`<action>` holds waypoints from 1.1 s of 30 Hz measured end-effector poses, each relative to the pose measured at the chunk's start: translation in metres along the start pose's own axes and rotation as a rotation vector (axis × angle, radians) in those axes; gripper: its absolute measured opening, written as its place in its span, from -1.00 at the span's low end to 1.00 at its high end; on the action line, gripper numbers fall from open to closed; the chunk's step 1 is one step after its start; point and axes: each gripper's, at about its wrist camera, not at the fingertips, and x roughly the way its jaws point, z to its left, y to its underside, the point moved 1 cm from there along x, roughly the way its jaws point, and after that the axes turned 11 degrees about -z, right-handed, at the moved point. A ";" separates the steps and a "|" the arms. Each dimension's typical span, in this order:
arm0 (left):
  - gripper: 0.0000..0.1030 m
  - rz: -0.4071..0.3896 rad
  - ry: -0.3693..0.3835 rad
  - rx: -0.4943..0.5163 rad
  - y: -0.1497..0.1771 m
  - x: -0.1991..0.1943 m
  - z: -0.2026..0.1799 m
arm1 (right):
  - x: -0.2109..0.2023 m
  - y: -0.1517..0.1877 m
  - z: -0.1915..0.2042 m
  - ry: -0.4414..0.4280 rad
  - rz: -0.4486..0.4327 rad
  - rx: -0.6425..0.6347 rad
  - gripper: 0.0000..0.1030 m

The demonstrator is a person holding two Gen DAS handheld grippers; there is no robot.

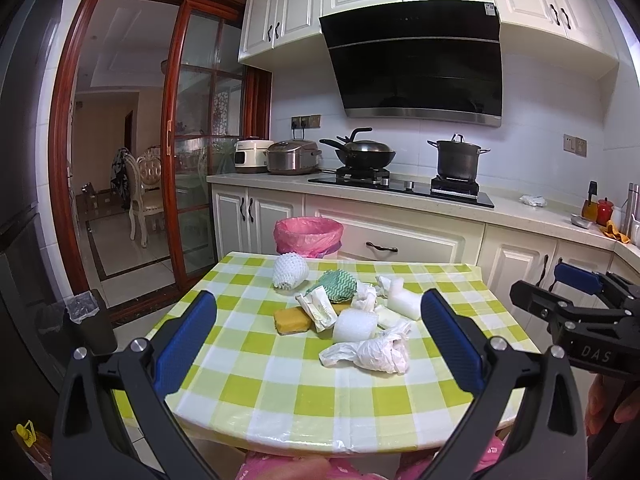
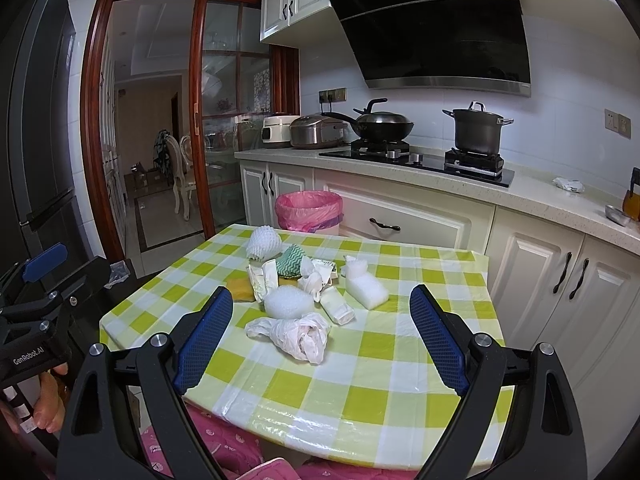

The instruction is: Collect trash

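Observation:
A pile of trash lies mid-table on the green-checked cloth (image 1: 256, 364): a crumpled white plastic bag (image 1: 370, 350) nearest me, a white foam roll (image 1: 355, 325), a yellow sponge (image 1: 292, 320), a white foam fruit net (image 1: 290, 271), a green zigzag cloth (image 1: 338, 284), crumpled tissues (image 1: 366, 296) and a white foam block (image 1: 404, 300). A bin with a pink liner (image 1: 308, 236) stands behind the table. My left gripper (image 1: 320, 334) is open and empty above the near table edge. My right gripper (image 2: 322, 332) is open and empty, the plastic bag (image 2: 298, 334) lying ahead between its fingers.
Behind the table a counter (image 1: 400, 196) carries a wok, a pot and two rice cookers over white cabinets. A glass sliding door (image 1: 192, 152) stands open at the left. A dark bin (image 1: 86, 324) stands on the floor left of the table.

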 end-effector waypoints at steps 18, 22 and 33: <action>0.92 0.154 -0.075 -0.104 0.039 0.093 0.050 | 0.088 0.054 0.001 -0.053 0.110 -0.034 0.65; 0.92 0.189 -0.088 -0.032 0.060 0.131 0.052 | 0.138 0.086 0.003 -0.129 0.227 -0.023 0.65; 0.92 0.345 -0.058 -0.099 0.110 0.188 0.072 | 0.224 0.123 0.009 -0.209 0.398 -0.022 0.65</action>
